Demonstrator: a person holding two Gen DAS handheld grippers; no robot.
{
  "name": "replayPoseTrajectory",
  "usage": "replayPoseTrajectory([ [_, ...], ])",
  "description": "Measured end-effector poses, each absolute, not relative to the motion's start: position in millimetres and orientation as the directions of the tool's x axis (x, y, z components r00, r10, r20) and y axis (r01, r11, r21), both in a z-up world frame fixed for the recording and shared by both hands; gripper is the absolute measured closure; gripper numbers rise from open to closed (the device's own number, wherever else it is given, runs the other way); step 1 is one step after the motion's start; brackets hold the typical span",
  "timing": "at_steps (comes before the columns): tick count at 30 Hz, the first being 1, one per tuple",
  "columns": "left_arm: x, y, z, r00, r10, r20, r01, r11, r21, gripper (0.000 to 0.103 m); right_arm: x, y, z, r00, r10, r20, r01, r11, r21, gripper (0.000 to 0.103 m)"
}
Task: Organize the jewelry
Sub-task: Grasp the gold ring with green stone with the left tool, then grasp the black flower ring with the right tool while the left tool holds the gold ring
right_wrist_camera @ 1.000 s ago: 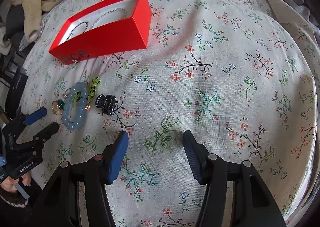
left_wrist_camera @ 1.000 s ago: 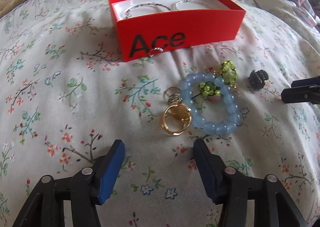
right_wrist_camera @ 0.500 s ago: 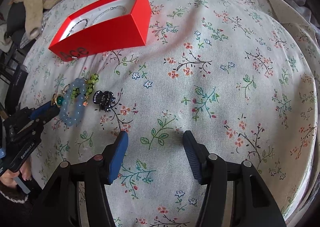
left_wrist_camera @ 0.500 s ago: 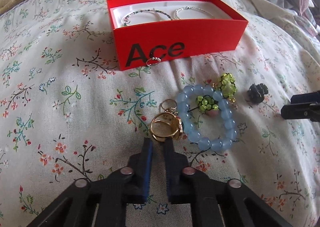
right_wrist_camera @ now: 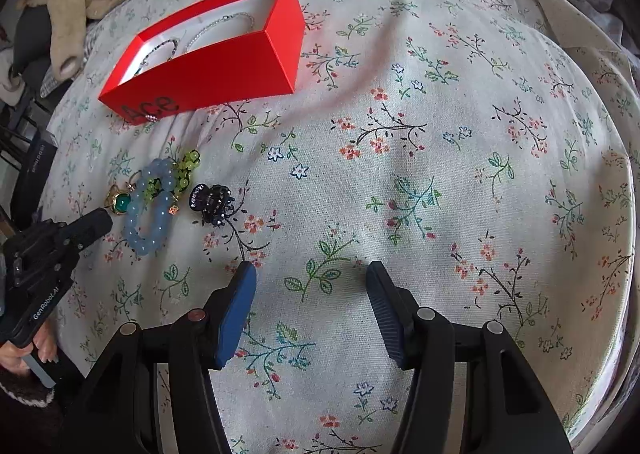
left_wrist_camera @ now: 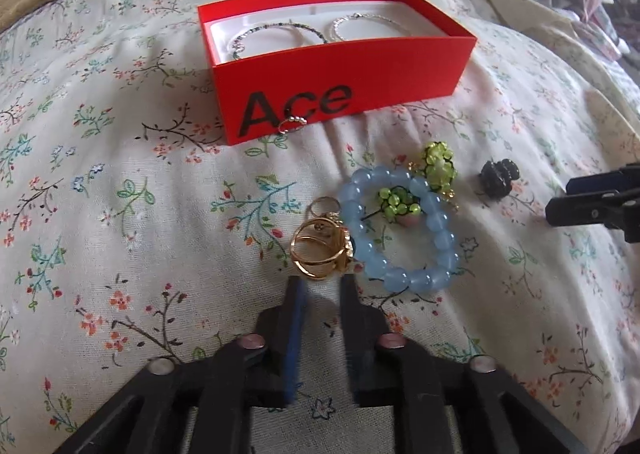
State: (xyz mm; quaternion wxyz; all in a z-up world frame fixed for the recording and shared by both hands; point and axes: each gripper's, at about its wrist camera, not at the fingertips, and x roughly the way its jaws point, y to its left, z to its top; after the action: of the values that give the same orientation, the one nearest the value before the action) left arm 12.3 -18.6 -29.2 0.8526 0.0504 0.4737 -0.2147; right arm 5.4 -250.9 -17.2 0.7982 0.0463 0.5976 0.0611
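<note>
Jewelry lies loose on a floral bedspread before a red box: a gold ring touching a blue bead bracelet. The left gripper, jaws just reopening, stands narrowly parted just short of the ring, gripping nothing. From the right wrist, the right gripper hovers released over bare cloth, apart from a black hair claw.

We see a red box lettered "Ace" in black, white inside; below the box lie a pale blue bead bracelet, lime-green beaded charms, a gold ring with a green stone, a black hair claw, all on cream cloth with floral sprigs
</note>
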Motion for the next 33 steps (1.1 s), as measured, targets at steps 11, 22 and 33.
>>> replayPoseTrajectory([
  [11,21.5,-24.6,-31.7,0.488,-0.320,-0.812,0.364,0.920,-0.144,0.063,4.4,-250.3,-17.5,0.278,0.149,-0.949,-0.043,0.989,0.143,0.043],
  [22,23.8,-21.1,-26.2,0.503,-0.307,-0.808,0.325,0.933,-0.153,0.073,10.3,-246.6,-18.0,0.276,0.175,-0.945,-0.030,0.984,0.173,0.043],
  [33,22.1,4.4,-17.9,0.512,-0.272,-0.815,0.259,0.953,-0.155,0.073,28.1,-208.3,-15.1,0.268,0.221,-0.938,-0.076,0.975,0.208,0.043],
])
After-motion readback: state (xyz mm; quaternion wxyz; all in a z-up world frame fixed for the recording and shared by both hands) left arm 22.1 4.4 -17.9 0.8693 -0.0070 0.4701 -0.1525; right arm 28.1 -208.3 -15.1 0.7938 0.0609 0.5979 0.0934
